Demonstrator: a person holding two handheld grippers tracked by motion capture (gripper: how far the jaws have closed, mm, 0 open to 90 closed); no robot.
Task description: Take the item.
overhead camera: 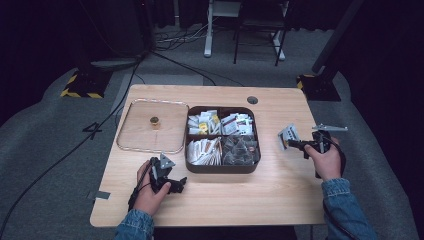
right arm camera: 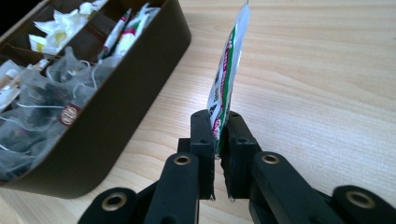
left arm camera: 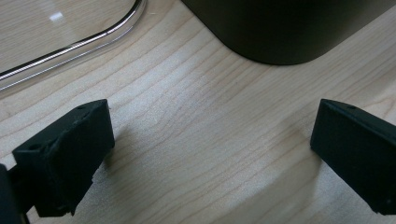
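Your right gripper (right arm camera: 218, 140) pinches a flat white sachet (right arm camera: 227, 74) with red and green print, held on edge above the table at the 3 o'clock side of the dark brown compartment box (overhead camera: 221, 169), which holds sorted packets and pyramid tea bags (overhead camera: 240, 149).

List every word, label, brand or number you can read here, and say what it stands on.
No text reads clearly.
Packet in the right gripper: red and green print, seen edge-on, too blurred to read.
Round brown tag on a tea bag in the box: a mark, too small to read.
Packets in the box's far compartments: print too small to read.
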